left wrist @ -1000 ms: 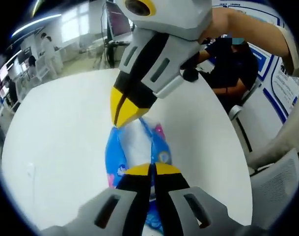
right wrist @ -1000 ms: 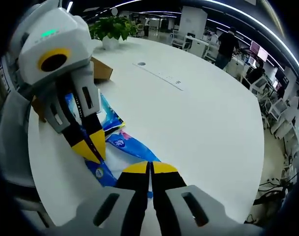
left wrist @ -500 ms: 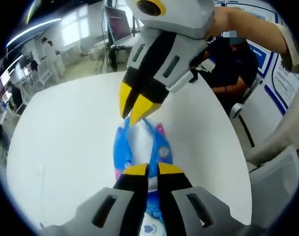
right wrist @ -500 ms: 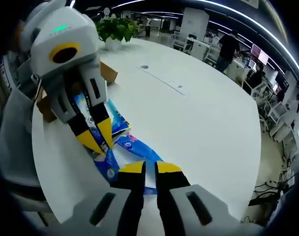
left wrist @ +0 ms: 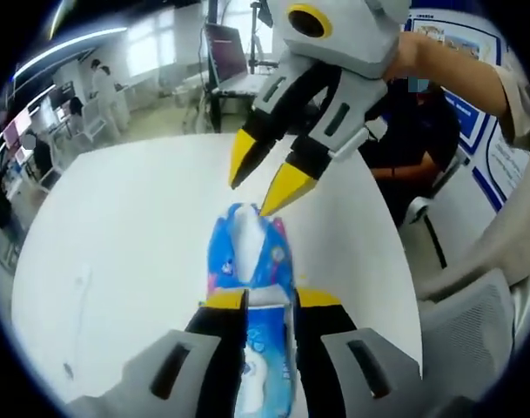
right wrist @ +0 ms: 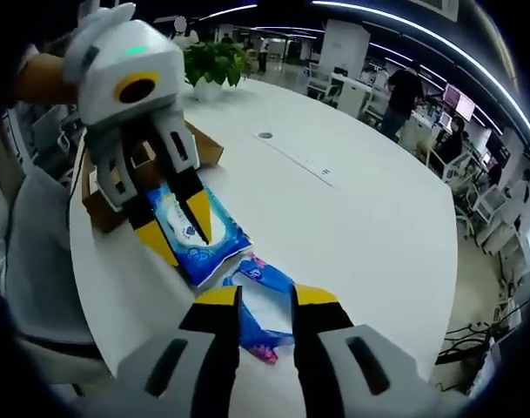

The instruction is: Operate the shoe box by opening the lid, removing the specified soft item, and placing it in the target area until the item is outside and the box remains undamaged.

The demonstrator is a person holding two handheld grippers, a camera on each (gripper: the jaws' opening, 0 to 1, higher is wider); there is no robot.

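Wipes point(left wrist: 251, 261), a soft blue pack, lie flat on the white table point(left wrist: 125, 226), outside the cardboard box point(right wrist: 117, 187), which sits near the table's edge just behind them. The left gripper point(left wrist: 266, 300) has its jaws apart, one on each side of the pack's near end and gripping nothing; the right gripper point(right wrist: 266, 296) is likewise parted, just above the crinkled far end. To finish well, both should probably lift straight up, so no tip catches the wrapper and drags the pack.
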